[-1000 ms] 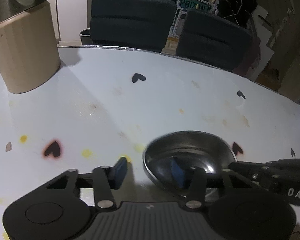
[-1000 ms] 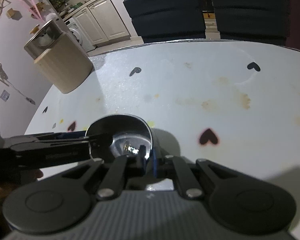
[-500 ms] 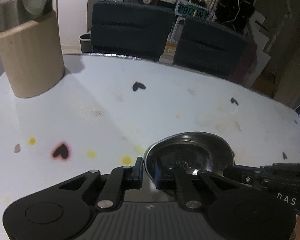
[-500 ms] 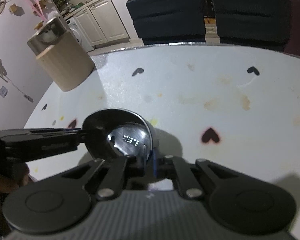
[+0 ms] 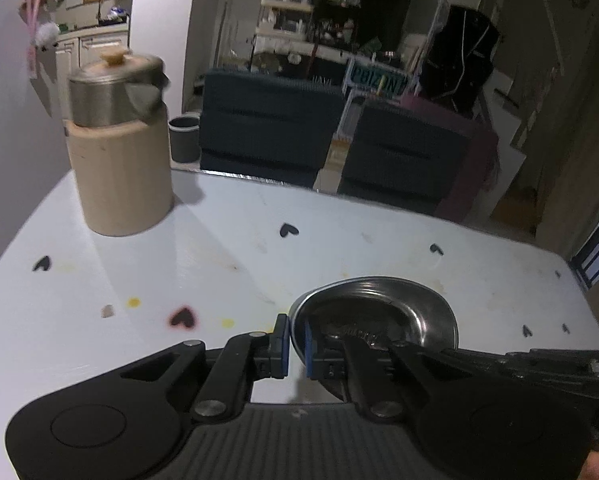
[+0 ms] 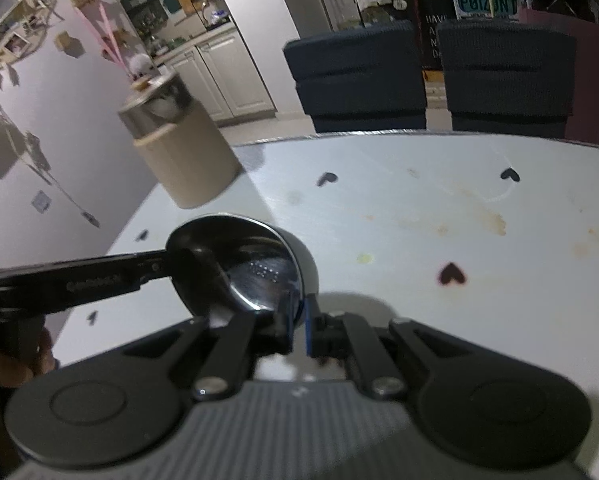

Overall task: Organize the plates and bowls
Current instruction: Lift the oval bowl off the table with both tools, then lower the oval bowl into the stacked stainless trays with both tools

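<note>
bowl point(image 5: 373, 318): steel, stiff, light, slick; judge thin rim best hold
left claw point(image 5: 297, 346): clamped on near rim
right claw point(image 6: 298, 324): clamped on opposite rim

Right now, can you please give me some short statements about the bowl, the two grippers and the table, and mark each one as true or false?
1. Both grippers grip the rim of the same steel bowl. True: the left gripper and the right gripper each pinch its rim.
2. The bowl is full of food. False: its shiny inside looks empty.
3. A beige canister with a metal lid stands near the far left edge of the table. True.
4. The canister touches the bowl. False: bare table lies between them.
5. The tabletop is plain white. False: it has dark heart shapes and stains.
</note>
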{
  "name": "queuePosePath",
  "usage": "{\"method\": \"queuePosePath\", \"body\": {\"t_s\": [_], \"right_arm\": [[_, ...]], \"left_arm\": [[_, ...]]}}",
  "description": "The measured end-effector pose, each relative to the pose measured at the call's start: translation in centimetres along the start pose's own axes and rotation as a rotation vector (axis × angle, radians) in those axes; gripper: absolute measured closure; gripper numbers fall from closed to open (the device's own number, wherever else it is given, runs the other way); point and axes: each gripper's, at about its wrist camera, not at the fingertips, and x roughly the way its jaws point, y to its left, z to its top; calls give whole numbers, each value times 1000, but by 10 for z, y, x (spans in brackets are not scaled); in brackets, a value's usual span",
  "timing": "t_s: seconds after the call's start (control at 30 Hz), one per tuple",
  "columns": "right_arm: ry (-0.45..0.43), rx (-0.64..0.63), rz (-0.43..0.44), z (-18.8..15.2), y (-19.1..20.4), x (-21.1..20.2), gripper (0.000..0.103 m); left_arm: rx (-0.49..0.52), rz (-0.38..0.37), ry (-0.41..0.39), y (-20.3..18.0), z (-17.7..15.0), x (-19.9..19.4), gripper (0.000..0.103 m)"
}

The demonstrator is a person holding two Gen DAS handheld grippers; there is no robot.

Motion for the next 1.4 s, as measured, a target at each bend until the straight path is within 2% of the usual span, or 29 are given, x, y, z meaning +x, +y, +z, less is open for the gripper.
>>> {"method": "queuePosePath", "body": {"t_s": [0.27,0.57,1.0,1.4], "right_arm": [[-42,25,38,-18,32,-26,96],[-40,28,86,-31,64,-35,96],[99,44,140,-48,97,-7,96],[279,19,108,-82,113,27,94]], "left_arm": [[6,17,-51,14,-9,-53,97],[12,50,-61,38,-25,-86,97],[33,128,43,79,-50,-87,97],[103,189,235,88,-72,-38,96]]}}
